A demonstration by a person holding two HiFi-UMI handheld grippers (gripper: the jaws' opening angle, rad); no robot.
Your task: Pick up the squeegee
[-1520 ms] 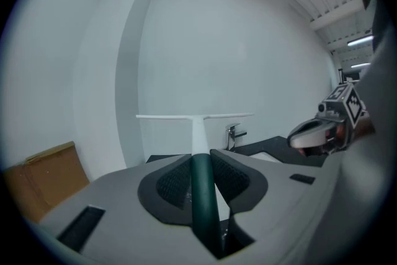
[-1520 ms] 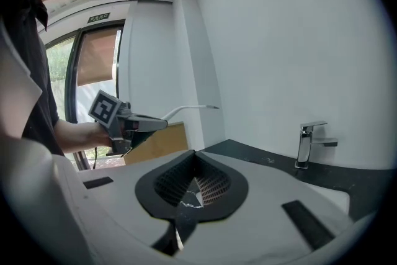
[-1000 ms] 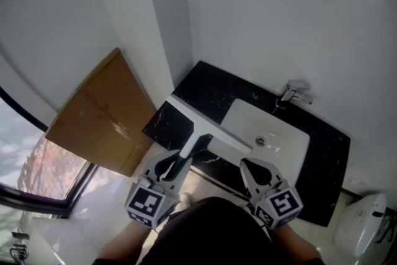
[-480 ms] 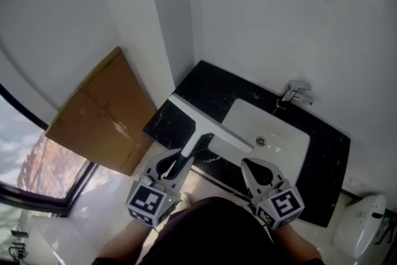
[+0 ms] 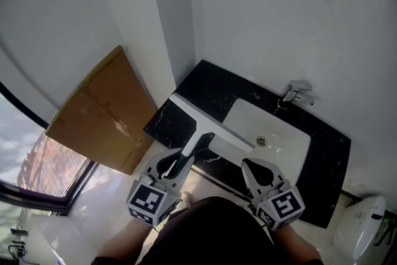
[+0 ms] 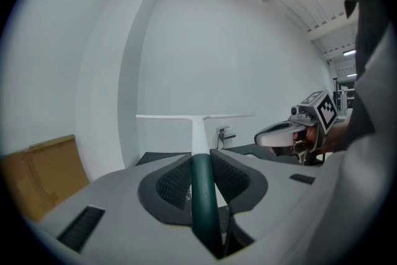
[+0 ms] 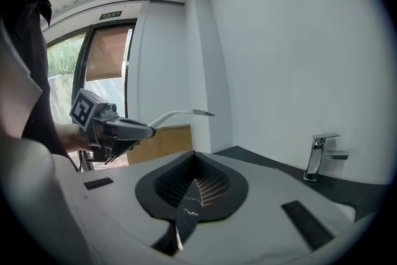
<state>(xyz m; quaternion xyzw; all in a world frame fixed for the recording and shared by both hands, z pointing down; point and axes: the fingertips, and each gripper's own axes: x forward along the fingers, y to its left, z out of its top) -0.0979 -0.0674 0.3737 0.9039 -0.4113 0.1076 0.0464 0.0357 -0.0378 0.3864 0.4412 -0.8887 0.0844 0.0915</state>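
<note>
The squeegee point(image 5: 205, 127) has a white blade bar, a white neck and a dark green handle point(image 6: 203, 195). My left gripper point(image 5: 175, 166) is shut on that handle and holds the tool above the black counter point(image 5: 205, 87), blade out over the sink's left edge. In the left gripper view the blade point(image 6: 195, 116) stands level against the white wall. My right gripper point(image 5: 256, 172) hovers at the counter's front edge, shut with nothing between its jaws. The right gripper view shows the left gripper point(image 7: 133, 130) with the squeegee point(image 7: 183, 113) off to the left.
A white basin point(image 5: 273, 143) is set in the counter, with a chrome tap point(image 5: 293, 94) behind it. A brown cardboard box point(image 5: 99, 115) leans at the left by a window point(image 5: 37, 177). A white toilet point(image 5: 360, 223) stands at the lower right. White walls close in behind.
</note>
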